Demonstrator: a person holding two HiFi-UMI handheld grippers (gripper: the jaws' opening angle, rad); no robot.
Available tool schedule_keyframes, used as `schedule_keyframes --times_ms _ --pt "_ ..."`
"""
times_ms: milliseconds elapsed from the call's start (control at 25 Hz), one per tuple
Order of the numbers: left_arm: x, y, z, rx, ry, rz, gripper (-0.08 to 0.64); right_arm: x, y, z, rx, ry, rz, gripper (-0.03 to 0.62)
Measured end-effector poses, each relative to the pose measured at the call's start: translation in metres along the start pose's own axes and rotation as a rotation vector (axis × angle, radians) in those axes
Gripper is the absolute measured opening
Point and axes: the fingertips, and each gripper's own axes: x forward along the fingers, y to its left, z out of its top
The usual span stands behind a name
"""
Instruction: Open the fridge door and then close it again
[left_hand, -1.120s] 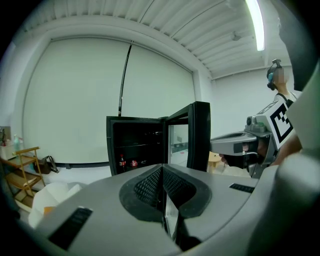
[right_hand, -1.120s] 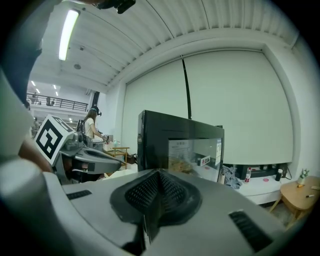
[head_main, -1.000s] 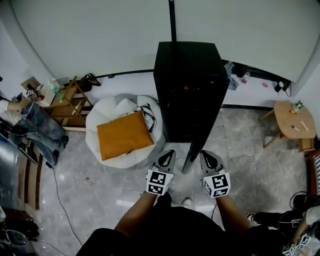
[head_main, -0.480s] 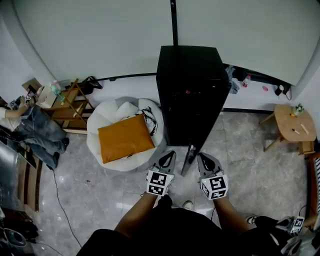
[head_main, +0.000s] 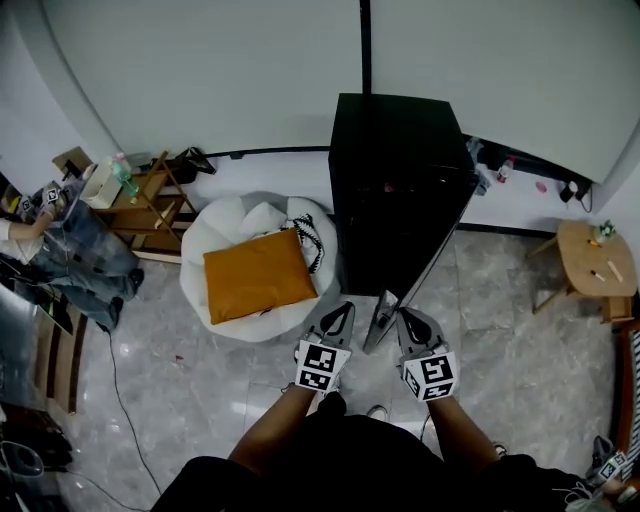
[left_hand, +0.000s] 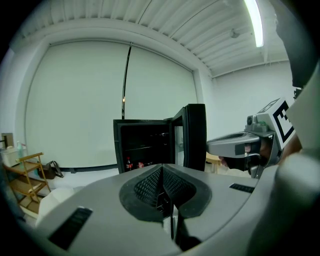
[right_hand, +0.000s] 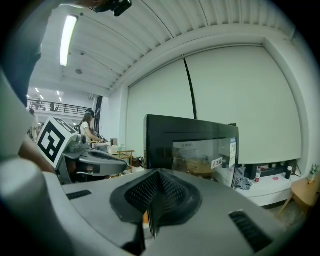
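The left gripper (left_hand: 163, 172) has its jaws pressed together with nothing between them, and the right gripper (right_hand: 154, 176) is closed and empty as well. Both sit just in front of the black fridge (head_main: 395, 175), one on either side of the free edge of its fridge door (head_main: 383, 318), which stands swung open toward the person. Left of the fridge lies a white beanbag (head_main: 228, 222) with an orange cushion (head_main: 258, 272) on it. Well to the fridge's right is a small wooden table (head_main: 583, 252).

The left gripper (left_hand: 163, 175) looks like dull grey plastic with bumpy pads (left_hand: 147, 189). Ahead of it, the black fridge (head_main: 400, 190) is smooth, its shiny door (right_hand: 205, 155) maybe glass.
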Motion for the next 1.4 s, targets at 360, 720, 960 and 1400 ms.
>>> schedule_keyframes --times_ms 360,720,960,1400 --pt "0.004 0.021 0.001 -0.007 -0.002 0.025 0.021 0.021 0.008 0.007 0.011 -0.007 0.021 0.011" --pt "0.015 0.038 0.002 -0.01 -0.008 0.048 0.021 0.045 0.015 0.009 -0.011 -0.001 0.068 0.011" --pt "0.021 0.049 -0.001 -0.013 0.0 0.057 0.021 0.063 0.019 0.012 -0.024 0.006 0.085 0.011" --pt "0.026 0.081 -0.004 -0.044 -0.007 0.066 0.021 0.098 0.027 0.015 -0.04 0.001 0.07 0.011"
